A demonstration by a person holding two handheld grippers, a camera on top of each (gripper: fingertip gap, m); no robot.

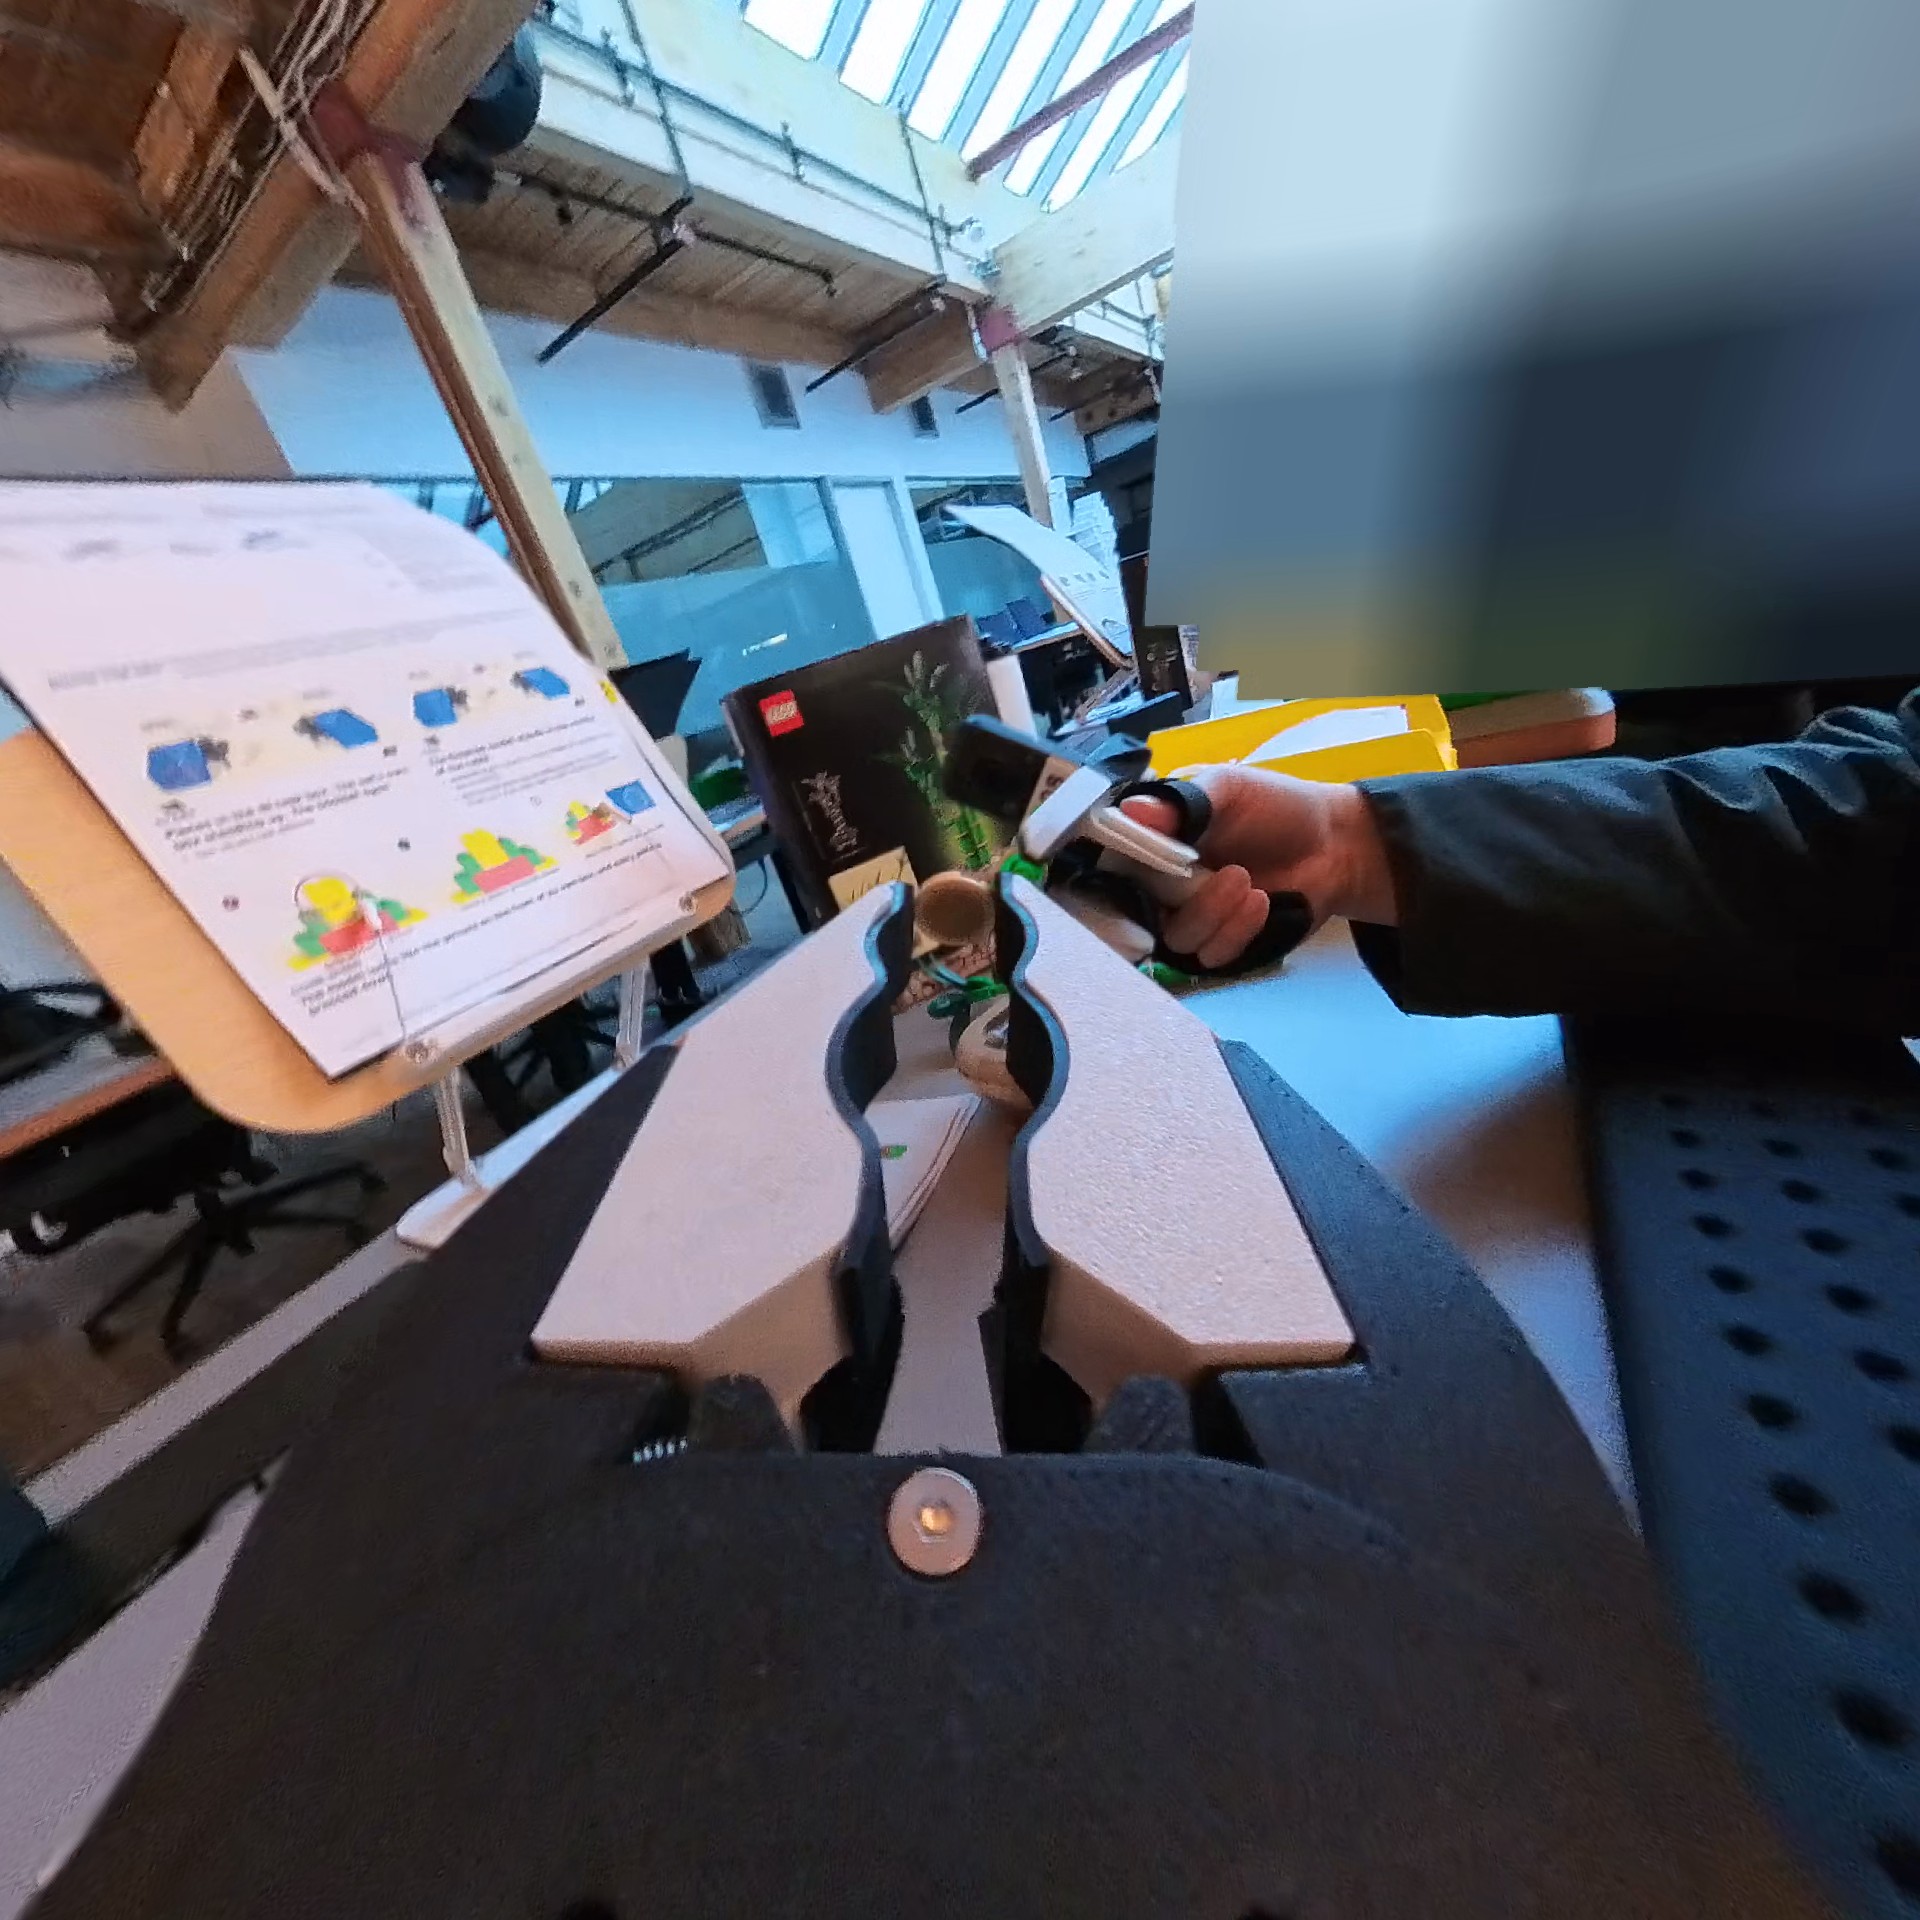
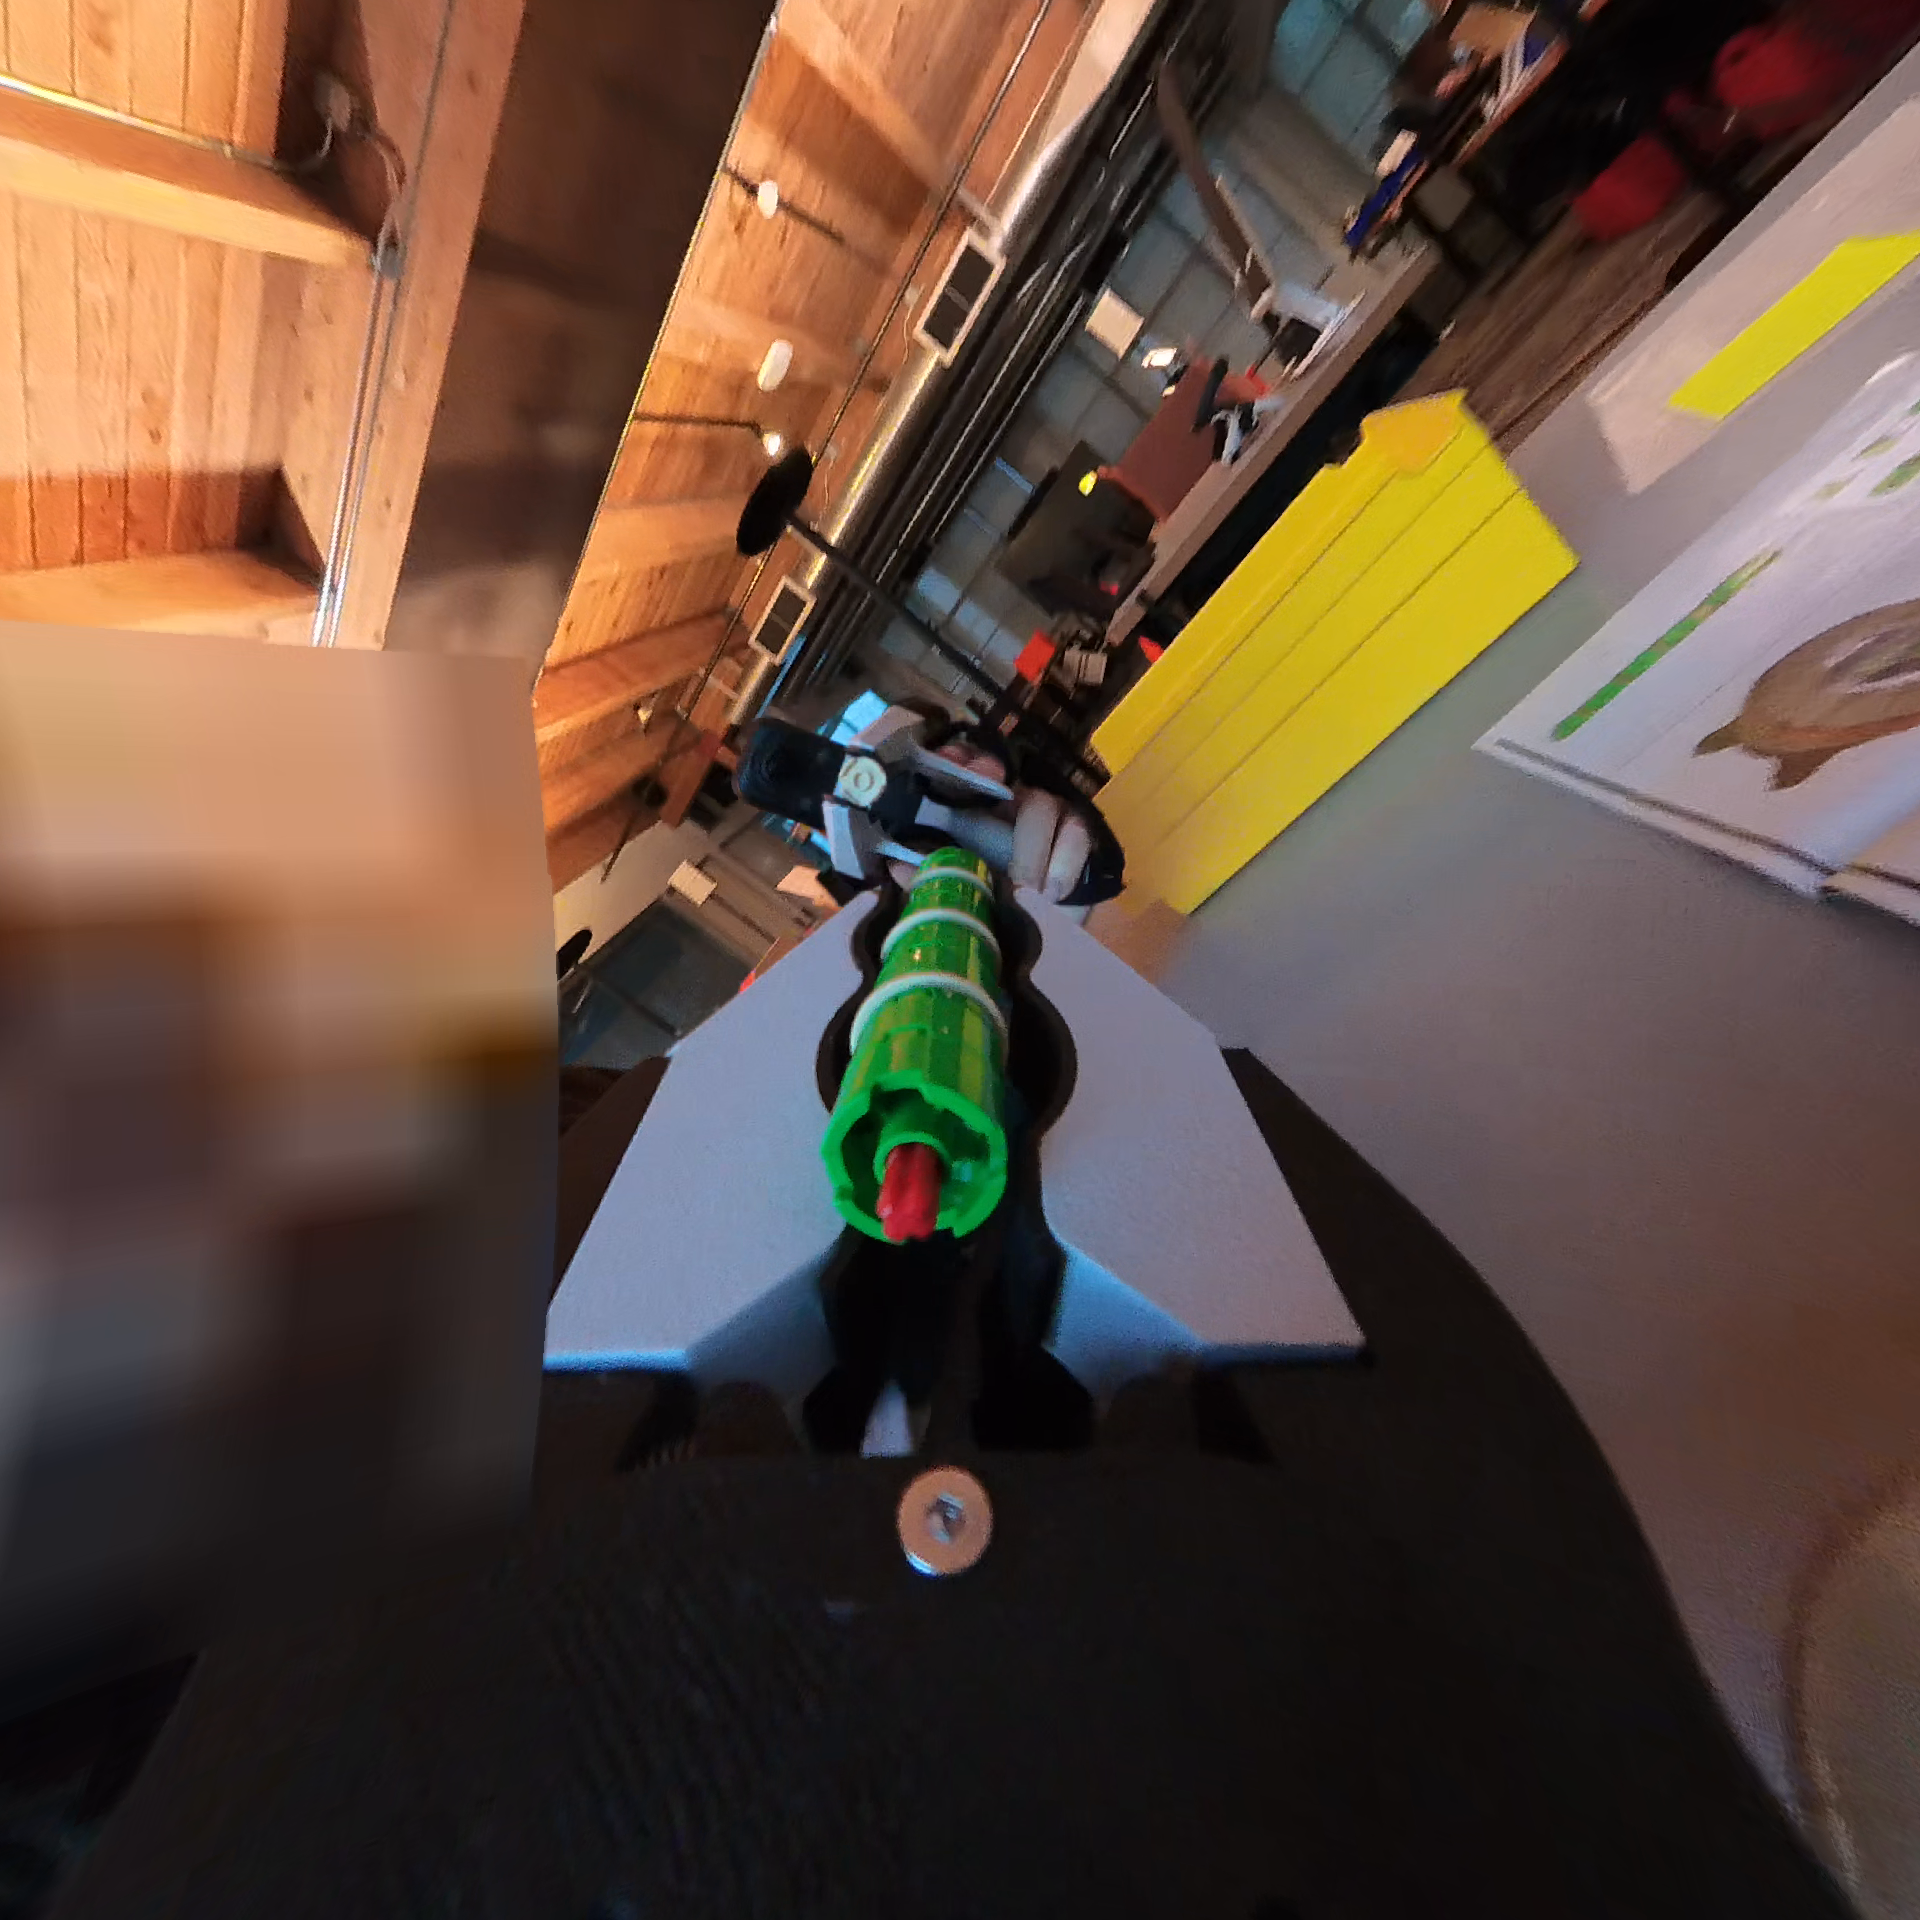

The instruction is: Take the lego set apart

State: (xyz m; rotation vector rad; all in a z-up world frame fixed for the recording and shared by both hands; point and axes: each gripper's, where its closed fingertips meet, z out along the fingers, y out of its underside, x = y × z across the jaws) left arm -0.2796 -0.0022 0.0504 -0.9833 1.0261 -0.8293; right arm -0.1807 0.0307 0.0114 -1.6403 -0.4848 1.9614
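My right gripper (image 2: pixel 940 920) is shut on a green bamboo-stalk lego piece (image 2: pixel 935 1029) with pale rings. The stalk lies lengthwise between the jaws, and a red axle (image 2: pixel 906 1195) sticks out of its near end. My left gripper (image 1: pixel 953 914) has its jaws nearly together around a tan round piece (image 1: pixel 951 906) at the tips. It also shows in the right wrist view, at the stalk's far end (image 2: pixel 862 821). In the left wrist view a person's hand (image 1: pixel 1247 852) holds the right gripper just behind those tips. More tan and green lego parts (image 1: pixel 982 1049) lie below on the table.
An instruction sheet on a wooden stand (image 1: pixel 343 748) is at the left, a black lego box (image 1: pixel 873 748) stands behind. A yellow box (image 2: pixel 1330 665) and an open picture booklet (image 2: pixel 1766 675) lie on the grey table (image 1: pixel 1403 1122). A black perforated board (image 1: pixel 1766 1351) is at the right. One gripper's finger ends stand about 12 cm off the other's.
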